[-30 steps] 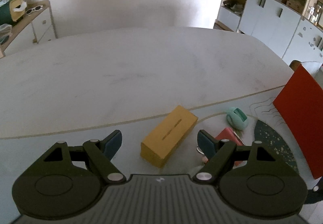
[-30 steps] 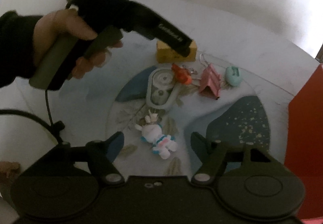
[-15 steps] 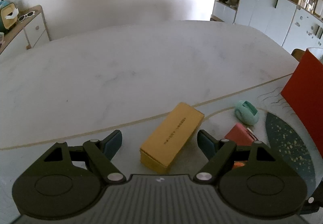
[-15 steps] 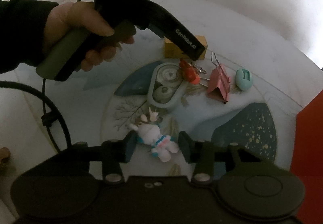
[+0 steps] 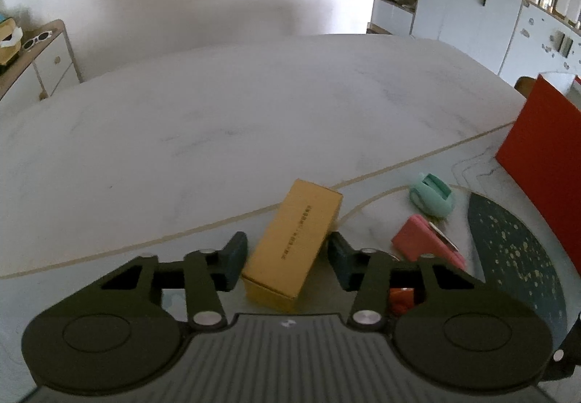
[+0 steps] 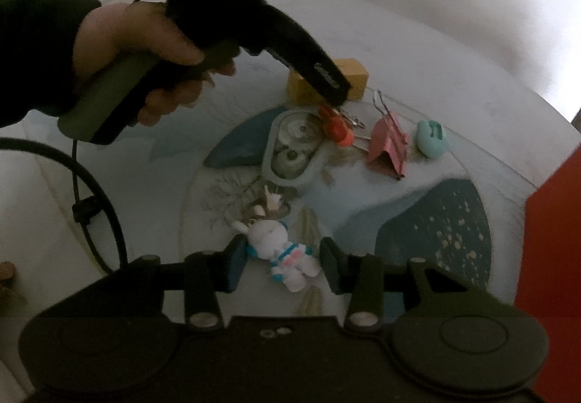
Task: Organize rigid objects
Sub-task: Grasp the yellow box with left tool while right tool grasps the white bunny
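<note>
Two jaws of the left gripper (image 5: 287,259) have just been closing around the yellow box (image 5: 296,243); contact is unclear. A pink clip (image 5: 425,243) and mint holder (image 5: 432,199) lie beside it.

Right view: the right gripper (image 6: 279,263) has closed in, flanking the astronaut toy (image 6: 279,252), grip uncertain; the left hand (image 6: 145,54) blocks the box.

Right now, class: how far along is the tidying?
Done: nothing looks sorted yet. In hand: both jaws have just been closing, the left gripper on the yellow box, the right gripper on the rabbit astronaut figure. Left: pink binder clip, mint-green gadget, orange clip.
</note>
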Tool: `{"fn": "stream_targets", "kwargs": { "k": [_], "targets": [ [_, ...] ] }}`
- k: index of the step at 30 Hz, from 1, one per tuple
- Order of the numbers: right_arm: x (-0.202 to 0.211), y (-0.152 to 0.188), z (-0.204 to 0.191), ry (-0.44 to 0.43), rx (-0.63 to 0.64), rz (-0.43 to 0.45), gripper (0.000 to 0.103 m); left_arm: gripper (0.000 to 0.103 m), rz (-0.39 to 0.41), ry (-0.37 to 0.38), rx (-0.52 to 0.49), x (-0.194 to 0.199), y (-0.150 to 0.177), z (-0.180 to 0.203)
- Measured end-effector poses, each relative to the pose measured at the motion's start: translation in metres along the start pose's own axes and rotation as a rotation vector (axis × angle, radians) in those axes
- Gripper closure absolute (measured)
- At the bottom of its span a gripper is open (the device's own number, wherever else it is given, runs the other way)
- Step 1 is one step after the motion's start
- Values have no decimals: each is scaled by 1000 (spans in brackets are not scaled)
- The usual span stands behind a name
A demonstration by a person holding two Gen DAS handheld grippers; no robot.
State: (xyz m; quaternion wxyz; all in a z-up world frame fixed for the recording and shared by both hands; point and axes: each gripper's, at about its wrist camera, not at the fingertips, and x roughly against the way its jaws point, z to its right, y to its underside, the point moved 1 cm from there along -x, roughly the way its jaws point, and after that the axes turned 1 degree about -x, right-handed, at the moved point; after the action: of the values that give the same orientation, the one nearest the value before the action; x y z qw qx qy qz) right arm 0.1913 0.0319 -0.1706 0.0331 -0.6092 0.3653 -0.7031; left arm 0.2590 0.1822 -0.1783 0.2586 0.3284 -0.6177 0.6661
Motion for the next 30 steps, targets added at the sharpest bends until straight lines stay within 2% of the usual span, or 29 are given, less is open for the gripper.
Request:
{"fn": "stream_targets", "kwargs": {
  "k": [6,11,23,30],
  "targets": [
    [10,12,10,29,-76,7,60,73,-8,-3,-18,8,4,5],
    [28,21,21,55,-143,42,60,73,4,-20,-20,21,8,6],
    [89,28,31,90,-245,156,60,74,38,-53,52,59,18,1],
    [123,30,37,107,-285,201,60,74,71,-45,95,86,21,5]
  ]
}}
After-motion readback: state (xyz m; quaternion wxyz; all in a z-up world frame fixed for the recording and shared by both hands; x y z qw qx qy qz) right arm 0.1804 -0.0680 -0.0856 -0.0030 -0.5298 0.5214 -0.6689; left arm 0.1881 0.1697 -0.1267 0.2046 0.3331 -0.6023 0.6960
